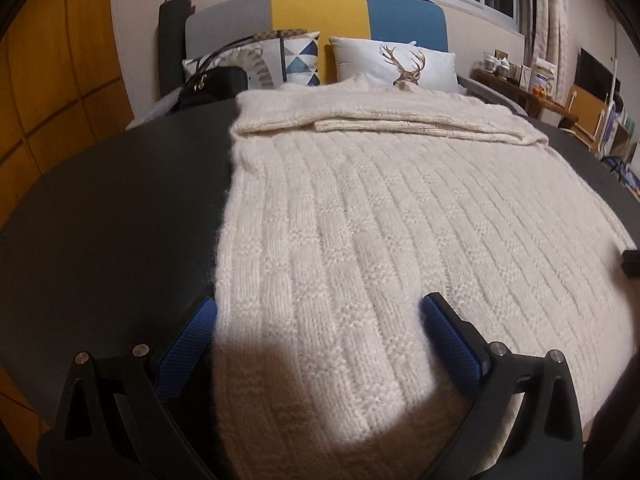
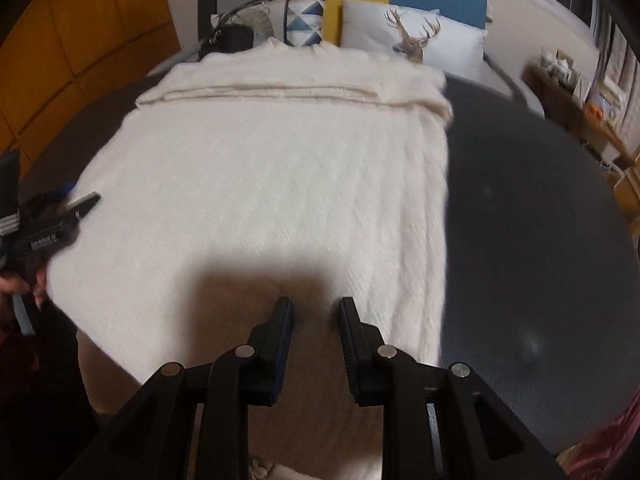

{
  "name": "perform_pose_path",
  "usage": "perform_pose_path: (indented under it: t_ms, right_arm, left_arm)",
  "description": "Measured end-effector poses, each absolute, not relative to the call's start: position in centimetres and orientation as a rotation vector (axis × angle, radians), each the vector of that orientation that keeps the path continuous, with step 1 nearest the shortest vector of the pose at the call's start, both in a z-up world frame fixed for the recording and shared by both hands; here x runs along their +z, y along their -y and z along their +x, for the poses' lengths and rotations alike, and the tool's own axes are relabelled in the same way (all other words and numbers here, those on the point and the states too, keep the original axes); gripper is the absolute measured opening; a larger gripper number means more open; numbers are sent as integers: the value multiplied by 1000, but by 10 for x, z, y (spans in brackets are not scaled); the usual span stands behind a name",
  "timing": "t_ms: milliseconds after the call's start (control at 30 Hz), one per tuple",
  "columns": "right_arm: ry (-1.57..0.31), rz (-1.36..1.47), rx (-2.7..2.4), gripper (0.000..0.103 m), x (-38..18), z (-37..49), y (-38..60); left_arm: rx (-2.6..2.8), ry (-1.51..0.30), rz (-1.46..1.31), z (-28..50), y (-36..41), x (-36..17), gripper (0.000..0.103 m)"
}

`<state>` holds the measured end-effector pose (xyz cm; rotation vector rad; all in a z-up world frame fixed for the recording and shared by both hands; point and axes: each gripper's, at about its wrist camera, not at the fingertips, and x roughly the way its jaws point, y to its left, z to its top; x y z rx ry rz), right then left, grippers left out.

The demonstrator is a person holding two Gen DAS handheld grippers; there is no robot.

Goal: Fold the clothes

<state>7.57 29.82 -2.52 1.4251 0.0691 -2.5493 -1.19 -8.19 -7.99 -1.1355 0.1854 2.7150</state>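
My left gripper [image 1: 318, 322] gapes wide over the cream ribbed-knit sweater [image 1: 380, 208]. My right gripper [image 2: 316, 312] hangs narrow, holding nothing.

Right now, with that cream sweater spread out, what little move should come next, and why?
Probably lower both grippers onto the sweater's near hem and pinch it. The left gripper is wide open over the sweater's left edge, the right gripper has a narrow empty gap, and neither holds cloth. The far end is already folded over, so the near end seems next.
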Motion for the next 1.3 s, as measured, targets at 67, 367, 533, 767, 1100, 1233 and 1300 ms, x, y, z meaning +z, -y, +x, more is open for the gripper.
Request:
perform_pose_path:
  t_ms: [67,367,533,767,1100,1233,1300]
  right_arm:
    - [-94,1423,-2560,23,-26,82,-303]
    - [-93,1385,-2583,25,-10,69,-291]
    - [-144,1414,-2569,25,-23,41,-265]
    - [-161,1361,-2590,28,-31,51,-270]
    - [-154,1394,-2572,28,-27,64,-278]
    - [-166,1438,-2552,28,-24,62,-282]
    - [-167,1437,-2544,28,-26,64,-286]
  left_arm:
    - [2715,-186,-1138,-12,81,-80,103]
    - [2705,-120,-1202,-16,83,-82,103]
    - [2702,-107,-1217,-17,84,-82,103]
    - [2698,-93,-1220,-18,85,-84,103]
    - [2684,-98,-1227,-19,85,-82,103]
    - [2658,-268,-1203,-14,86,-73,103]
    - [2635,-314,-1191,-9,91,-71,103]
